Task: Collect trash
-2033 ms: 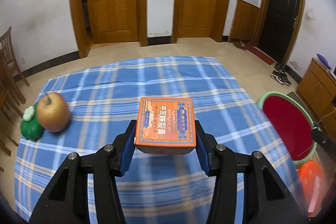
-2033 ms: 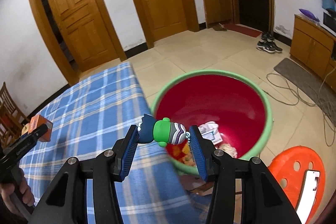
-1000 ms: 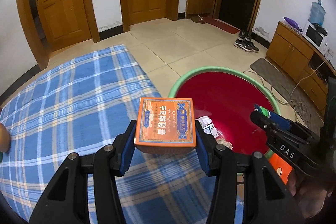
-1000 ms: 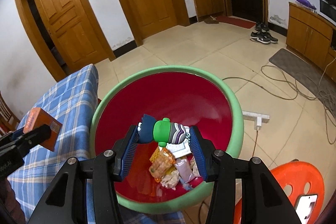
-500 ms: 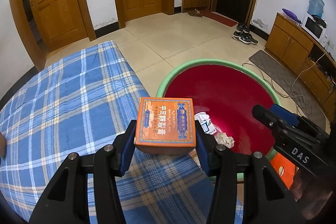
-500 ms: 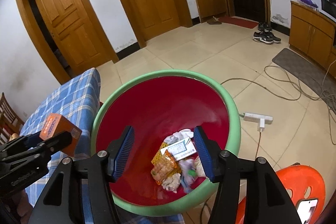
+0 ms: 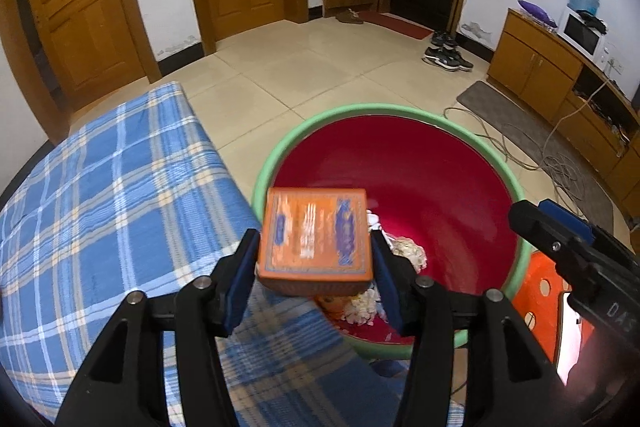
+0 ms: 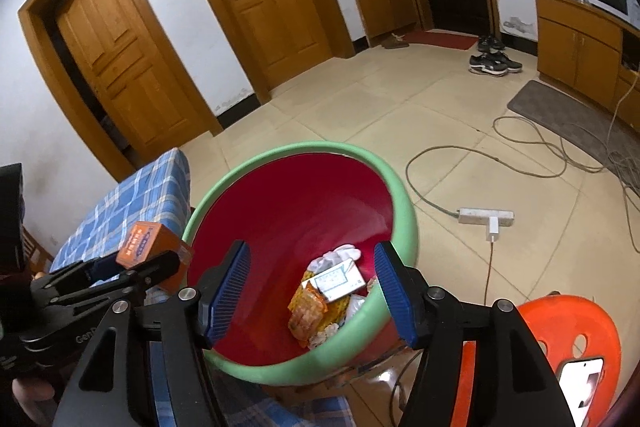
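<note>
My left gripper [image 7: 314, 269] is shut on an orange box [image 7: 315, 239], held at the near rim of a red basin with a green rim [image 7: 424, 119]. In the right wrist view the box [image 8: 154, 249] and the left gripper [image 8: 132, 267] sit at the basin's [image 8: 408, 211] left edge. My right gripper [image 8: 310, 293] is open and empty above the basin, over a pile of wrappers and paper trash [image 8: 330, 291]. In the left wrist view the right gripper [image 7: 560, 227] reaches in from the right.
A table with a blue plaid cloth [image 7: 112, 195] lies left of the basin. An orange plastic stool [image 8: 568, 339] with a phone on it stands at the right. Cables and a power strip [image 8: 486, 217] lie on the tiled floor.
My right gripper opened and dropped the small green and purple item into the basin. My left gripper carried the orange box from over the table to the basin's rim.
</note>
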